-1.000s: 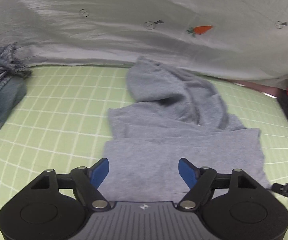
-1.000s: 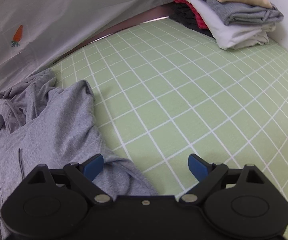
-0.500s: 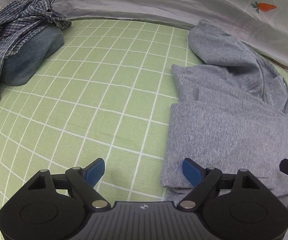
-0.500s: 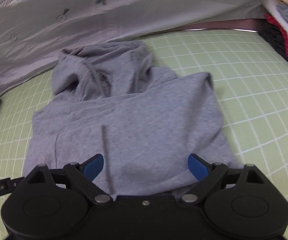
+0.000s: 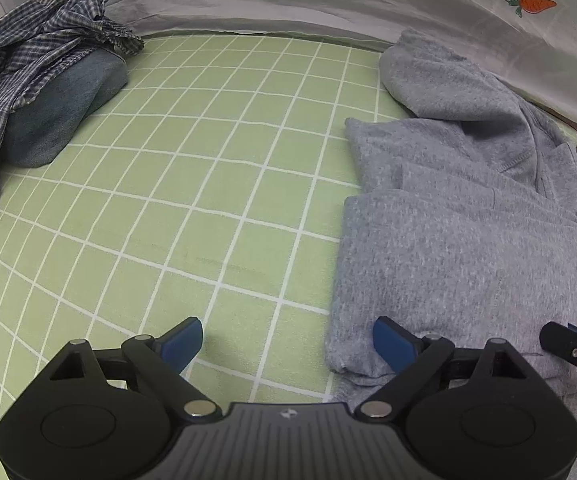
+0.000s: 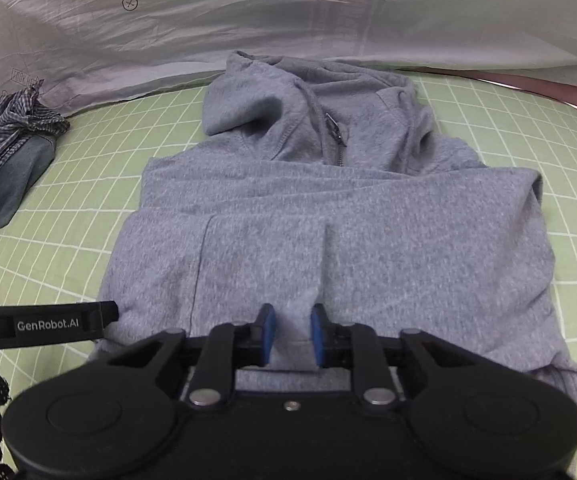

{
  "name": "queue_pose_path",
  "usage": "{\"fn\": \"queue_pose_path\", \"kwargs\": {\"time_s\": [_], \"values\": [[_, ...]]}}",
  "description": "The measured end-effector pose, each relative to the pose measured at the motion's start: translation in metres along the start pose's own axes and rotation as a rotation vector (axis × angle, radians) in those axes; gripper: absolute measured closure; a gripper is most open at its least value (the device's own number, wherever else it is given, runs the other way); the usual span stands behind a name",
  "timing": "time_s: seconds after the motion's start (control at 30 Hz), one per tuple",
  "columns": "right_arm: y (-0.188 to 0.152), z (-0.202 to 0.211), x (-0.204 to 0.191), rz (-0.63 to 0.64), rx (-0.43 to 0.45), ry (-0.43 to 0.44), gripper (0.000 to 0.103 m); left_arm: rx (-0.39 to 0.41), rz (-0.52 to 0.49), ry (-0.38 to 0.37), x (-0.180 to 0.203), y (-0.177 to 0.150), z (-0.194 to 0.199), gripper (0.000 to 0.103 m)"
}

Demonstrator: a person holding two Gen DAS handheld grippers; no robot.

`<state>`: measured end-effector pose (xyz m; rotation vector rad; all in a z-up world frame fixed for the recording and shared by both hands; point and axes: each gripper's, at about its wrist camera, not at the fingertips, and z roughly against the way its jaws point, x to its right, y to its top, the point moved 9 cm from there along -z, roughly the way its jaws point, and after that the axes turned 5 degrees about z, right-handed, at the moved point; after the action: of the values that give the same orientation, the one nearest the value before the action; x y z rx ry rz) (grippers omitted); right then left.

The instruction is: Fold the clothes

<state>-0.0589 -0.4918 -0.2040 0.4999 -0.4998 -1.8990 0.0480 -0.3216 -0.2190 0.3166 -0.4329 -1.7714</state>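
Far left: plaid shirt [image 5: 28, 52] heaped over a folded denim piece [image 5: 64, 108], both on the green grid sheet [image 5: 208, 184], well apart from the hoodie. White carrot-print cloth [image 5: 288, 4] runs along the back edge. Grey hoodie [image 6: 328, 232] lies mid-sheet, partly folded, hood toward the back cloth, zipper pull [image 6: 334, 126] showing at the neck. Left hand-held gripper [image 5: 286, 340] sits at the hoodie's left edge near the hem, jaws wide and opening; right pad over the fabric edge, left pad over bare sheet, pads not pressing cloth. Right hand-held gripper [image 6: 290, 334] at the hem's middle, clamped on a pinched-up ridge of hoodie fabric between its blue pads. Its tip shows at the right edge of the left wrist view.
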Motion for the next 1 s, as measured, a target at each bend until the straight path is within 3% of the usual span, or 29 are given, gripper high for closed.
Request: {"fn": "queue_pose_path", "kwargs": {"time_s": [0.13,0.33,0.53,0.77,1.0], "values": [[0.001,0.007,0.005,-0.028,0.019,0.055,0.097,0.015,-0.027,0.002,0.005,0.003,0.004,0.011],[0.012,0.033,0.014,-0.029,0.087,0.046,0.097,0.071,-0.051,-0.058,0.023,0.016,0.023,0.011],[0.018,0.057,0.051,-0.088,0.120,0.009,0.097,0.119,-0.126,-0.079,0.047,0.021,0.032,0.011],[0.007,0.067,0.124,-0.241,0.121,-0.113,0.097,0.089,-0.178,-0.092,0.066,0.016,0.022,0.011],[-0.009,0.045,0.142,-0.240,0.061,-0.178,0.097,0.017,-0.202,-0.064,0.062,-0.002,0.000,0.009]]}}
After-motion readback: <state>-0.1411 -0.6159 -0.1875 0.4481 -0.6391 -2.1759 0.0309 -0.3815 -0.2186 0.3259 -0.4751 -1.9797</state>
